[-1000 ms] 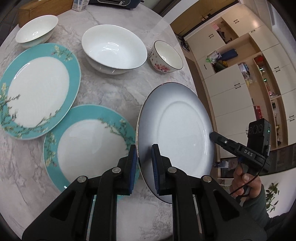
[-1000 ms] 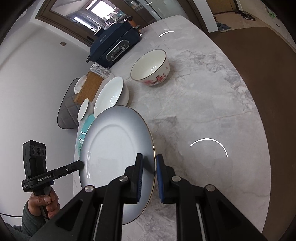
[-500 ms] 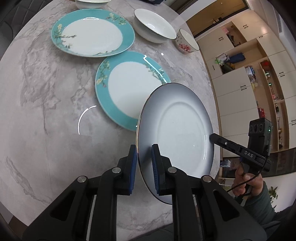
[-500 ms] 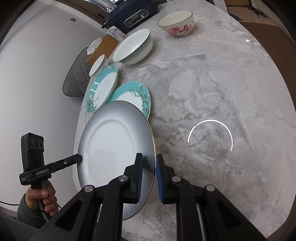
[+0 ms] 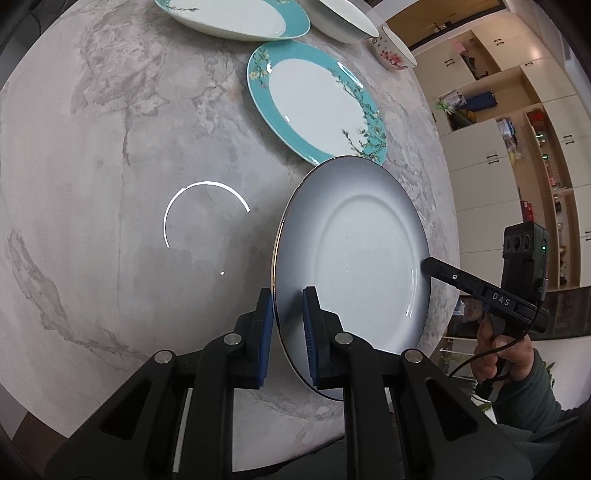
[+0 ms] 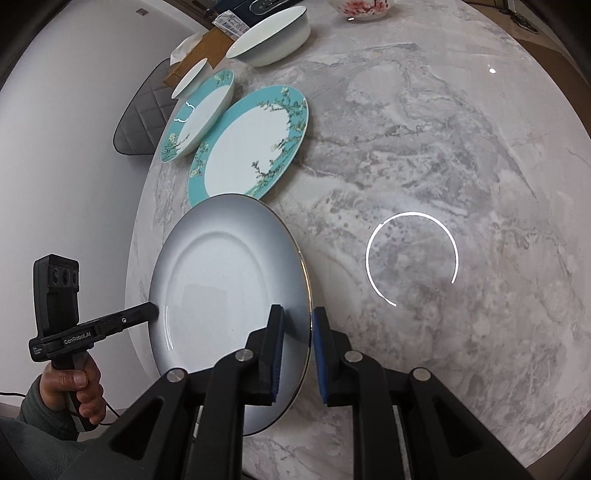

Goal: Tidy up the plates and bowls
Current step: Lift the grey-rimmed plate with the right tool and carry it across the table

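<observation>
Change since a second ago: the grey plate (image 5: 354, 258) is being carried away from the bowls and toward the near edge of the marble table (image 5: 110, 147); the teal plates and bowls are sliding toward the top of both views, and bare marble is filling the space beside the grey plate.

Grey plate: it is hanging above the table near its near edge, held by its rim on two opposite sides, its face tilted toward both cameras.

Left gripper (image 5: 288, 332): its blue pads are closing on the plate's near-left rim, one pad on each face.

Right gripper (image 6: 297, 339): it is clamping the opposite rim in the same way; seen from the left wrist, only its fingertip is reaching the plate's right edge.

Why two grips: the plate is wide and glazed, so opposite pinches are probably keeping it from swinging or slipping.

Nearer teal plate (image 5: 317, 99): it is lying flat just beyond the grey plate's far rim.

Farther teal plate (image 5: 232, 18): it is sitting behind the nearer one, close to touching it.

Large white bowl (image 6: 269, 38): it is resting beyond the teal plates.

Flowered bowl (image 5: 393, 51): it is standing to the right of the large bowl.

Small white bowl (image 6: 190, 77): it is sitting beyond the farther teal plate.

Likely aim: clearing a separate spot for stacking plates.
</observation>
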The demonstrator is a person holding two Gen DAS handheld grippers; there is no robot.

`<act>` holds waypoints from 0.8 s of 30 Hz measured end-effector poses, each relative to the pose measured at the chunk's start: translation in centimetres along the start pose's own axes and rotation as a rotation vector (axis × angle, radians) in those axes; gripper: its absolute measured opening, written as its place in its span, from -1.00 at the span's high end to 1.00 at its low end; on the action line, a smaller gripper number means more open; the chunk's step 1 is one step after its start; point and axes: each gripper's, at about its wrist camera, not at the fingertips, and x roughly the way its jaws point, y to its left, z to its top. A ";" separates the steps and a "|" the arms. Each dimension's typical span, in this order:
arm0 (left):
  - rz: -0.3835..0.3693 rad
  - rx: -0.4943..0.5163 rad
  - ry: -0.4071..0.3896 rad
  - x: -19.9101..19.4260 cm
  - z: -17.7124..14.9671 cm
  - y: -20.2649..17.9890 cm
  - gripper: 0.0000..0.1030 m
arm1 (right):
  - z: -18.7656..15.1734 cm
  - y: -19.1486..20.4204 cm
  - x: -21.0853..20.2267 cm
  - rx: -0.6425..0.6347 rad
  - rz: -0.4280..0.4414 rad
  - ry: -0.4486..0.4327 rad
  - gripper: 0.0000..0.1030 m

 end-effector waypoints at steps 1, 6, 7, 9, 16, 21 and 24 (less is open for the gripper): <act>0.000 0.001 0.006 0.4 -0.1 0.1 0.74 | -0.2 -0.1 0.2 0.004 -0.004 0.005 0.65; 0.001 0.002 0.028 1.6 -0.4 0.7 0.74 | -0.5 -0.4 1.2 0.009 -0.024 0.015 0.65; 0.001 0.002 0.032 1.9 -0.4 0.7 0.74 | -0.4 -0.4 1.5 0.012 -0.026 0.015 0.65; 0.002 0.002 0.044 2.5 -0.4 0.8 0.73 | -0.4 -0.6 1.7 0.011 -0.035 0.018 0.64; 0.001 0.000 0.077 3.9 -0.3 0.9 0.72 | -0.5 -1.0 2.2 0.007 -0.065 0.028 0.63; -0.006 -0.004 0.073 3.7 -0.1 1.1 0.72 | -0.3 -0.9 2.4 0.002 -0.076 0.028 0.61; -0.006 0.003 0.079 3.6 -0.1 1.0 0.72 | -0.3 -0.9 2.4 -0.009 -0.077 0.035 0.60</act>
